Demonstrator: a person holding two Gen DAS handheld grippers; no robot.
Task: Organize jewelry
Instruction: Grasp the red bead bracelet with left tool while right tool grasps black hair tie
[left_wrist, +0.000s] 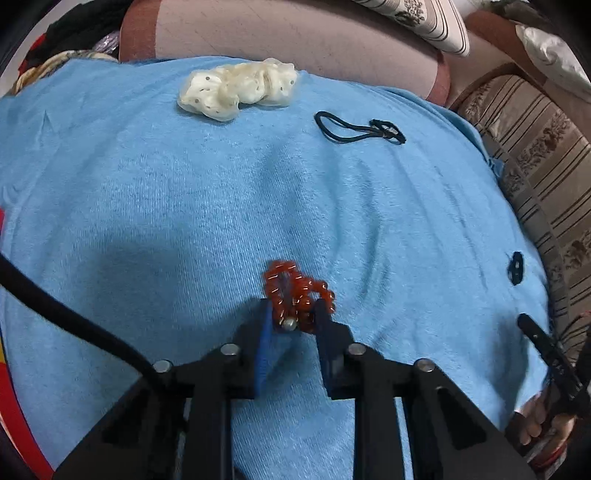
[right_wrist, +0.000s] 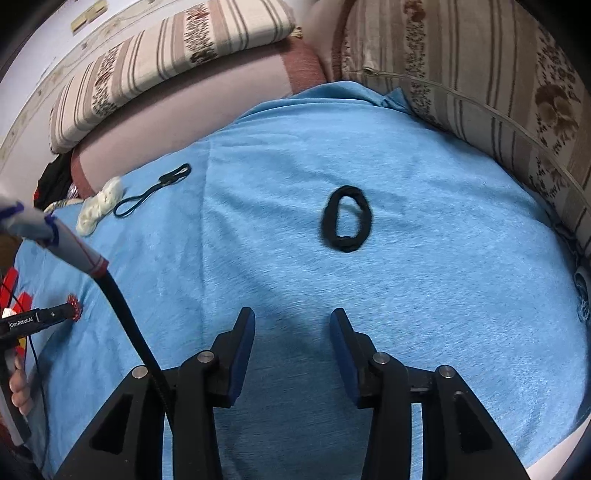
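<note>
Two hand-held grippers work over a blue blanket (right_wrist: 443, 184). Left hand-held gripper (left_wrist: 293, 314) is clenched on a bunched red bead bracelet (left_wrist: 295, 295). Right hand-held gripper (right_wrist: 291, 321) hangs released, aimed at a black hair tie (right_wrist: 345, 223) whose long axis runs away from it.

- Light is even, soft and indoor; source not in view. Moderately bright, no harsh glare.
- Blue cloth (left_wrist: 184, 206) carries broad soft shadows, darkest just ahead of the left gripper (left_wrist: 293, 314) and under the right gripper (right_wrist: 291, 325).
- Small glints on the round metal pins of both grippers and on the red beads (left_wrist: 295, 295).
- Strong fisheye bulge in both views: the cloth domes, the striped cushion (right_wrist: 498, 110) bends along the edge; black vignette in the corners.
- Slight motion smear on the beads and on the black ring (right_wrist: 345, 223); edge detail soft.
</note>
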